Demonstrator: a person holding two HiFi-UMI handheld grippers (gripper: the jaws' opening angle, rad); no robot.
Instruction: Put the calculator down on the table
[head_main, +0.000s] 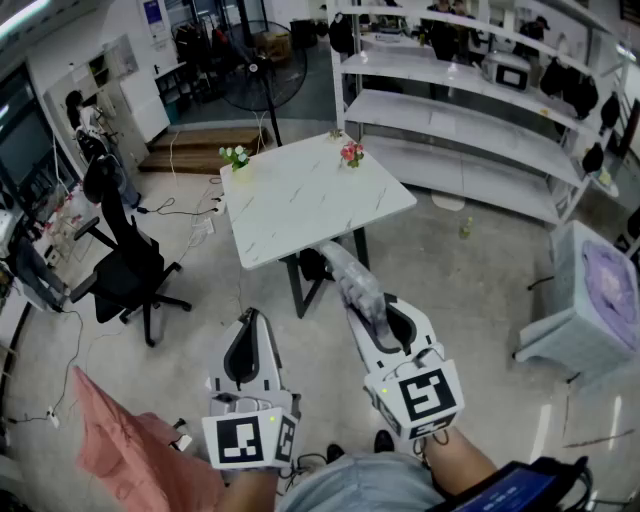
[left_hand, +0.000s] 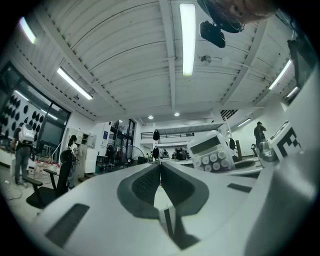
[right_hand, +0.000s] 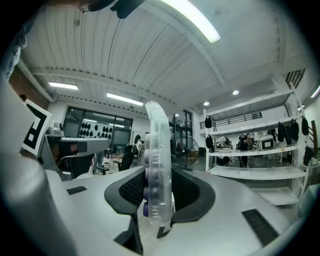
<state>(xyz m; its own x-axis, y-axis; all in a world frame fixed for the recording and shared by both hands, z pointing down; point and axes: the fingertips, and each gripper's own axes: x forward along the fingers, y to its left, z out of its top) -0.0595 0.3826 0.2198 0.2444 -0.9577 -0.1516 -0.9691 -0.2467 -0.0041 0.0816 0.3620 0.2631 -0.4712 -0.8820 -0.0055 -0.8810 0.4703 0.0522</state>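
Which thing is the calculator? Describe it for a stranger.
Near the white marble-topped table, two white grippers reach forward. The right gripper clamps the transparent plastic calculator with round keys, edge-on. The left gripper beside it is shut on nothing.

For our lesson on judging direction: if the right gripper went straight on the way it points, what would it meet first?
Likely the near edge of the white table, struck first by the calculator held in the right gripper. Height is unclear, so it could instead pass over the tabletop.
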